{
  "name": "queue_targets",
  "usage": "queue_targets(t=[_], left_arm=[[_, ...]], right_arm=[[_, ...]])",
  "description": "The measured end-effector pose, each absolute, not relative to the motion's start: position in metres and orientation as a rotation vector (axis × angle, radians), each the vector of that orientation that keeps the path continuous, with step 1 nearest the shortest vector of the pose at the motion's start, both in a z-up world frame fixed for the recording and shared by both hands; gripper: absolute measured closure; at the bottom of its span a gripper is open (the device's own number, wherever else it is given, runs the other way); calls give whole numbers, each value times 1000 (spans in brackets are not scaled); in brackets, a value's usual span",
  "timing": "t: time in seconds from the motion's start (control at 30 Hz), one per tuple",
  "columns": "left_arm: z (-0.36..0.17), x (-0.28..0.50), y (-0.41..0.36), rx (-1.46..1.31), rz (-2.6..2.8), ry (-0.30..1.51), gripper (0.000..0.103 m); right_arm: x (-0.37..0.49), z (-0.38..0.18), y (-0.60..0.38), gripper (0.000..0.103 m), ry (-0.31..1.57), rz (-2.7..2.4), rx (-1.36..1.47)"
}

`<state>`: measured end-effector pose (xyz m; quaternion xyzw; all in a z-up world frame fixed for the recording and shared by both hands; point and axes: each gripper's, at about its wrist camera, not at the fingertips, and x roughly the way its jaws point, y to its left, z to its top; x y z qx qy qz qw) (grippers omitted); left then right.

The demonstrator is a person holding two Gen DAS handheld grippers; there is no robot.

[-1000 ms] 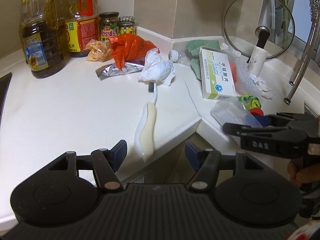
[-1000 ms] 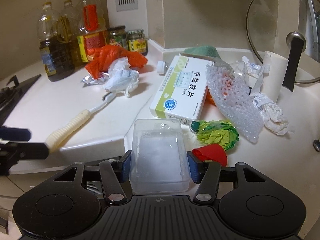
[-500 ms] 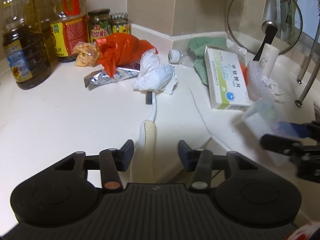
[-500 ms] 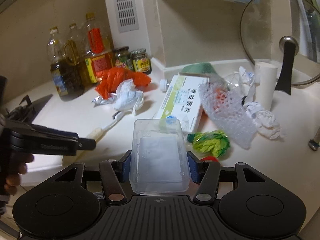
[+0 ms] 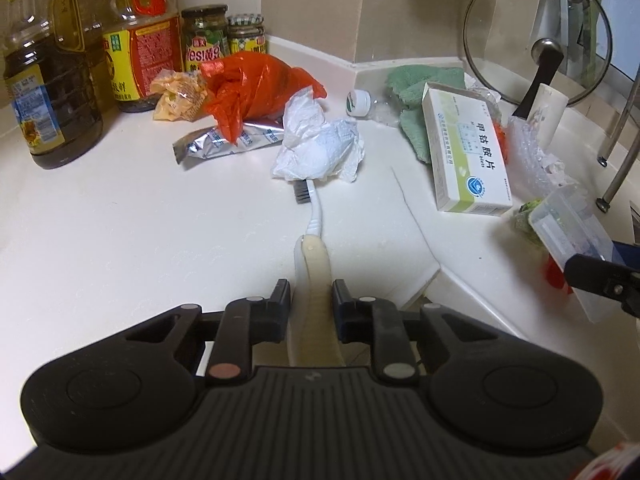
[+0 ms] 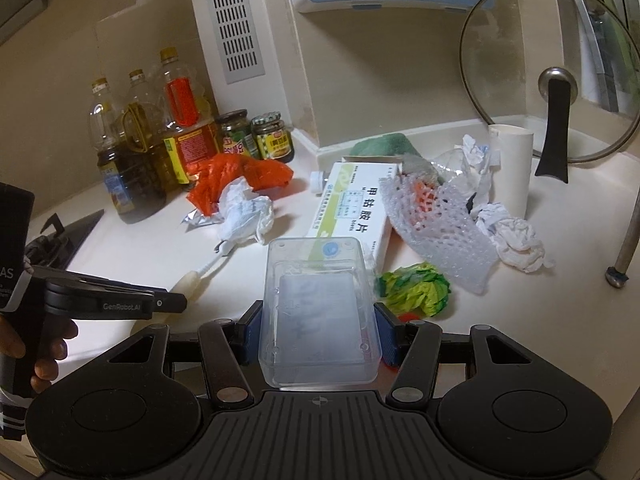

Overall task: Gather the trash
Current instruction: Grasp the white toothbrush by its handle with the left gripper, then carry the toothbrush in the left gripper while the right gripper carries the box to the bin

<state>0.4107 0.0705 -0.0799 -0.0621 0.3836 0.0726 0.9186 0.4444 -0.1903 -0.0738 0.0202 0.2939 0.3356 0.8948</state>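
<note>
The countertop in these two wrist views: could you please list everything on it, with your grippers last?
oil bottles: three, amber and red, back left.
jars: two, green-labelled, beside the bottles.
yellow wrapper: one, before the bottles.
red plastic bag: one, centre back.
foil packet: one, silver, under the bag.
crumpled white paper: one, over the brush head.
toothbrush: one, white and cream, centre.
medicine box: one, white and green, right.
green cloth: one, back corner.
foam net: one, white.
green wrapper: one.
glass lid: one, leaning.
left gripper: has just been closing onto the toothbrush handle.
right gripper: holds clear plastic box.
</note>
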Motion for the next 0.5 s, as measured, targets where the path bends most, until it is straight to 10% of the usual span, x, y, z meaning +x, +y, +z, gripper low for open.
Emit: queue_targets(t=[0.5], left_arm=[[-57, 353, 91, -125, 175, 745, 84]], right_arm=[[416, -70, -172, 47, 596, 749, 34]])
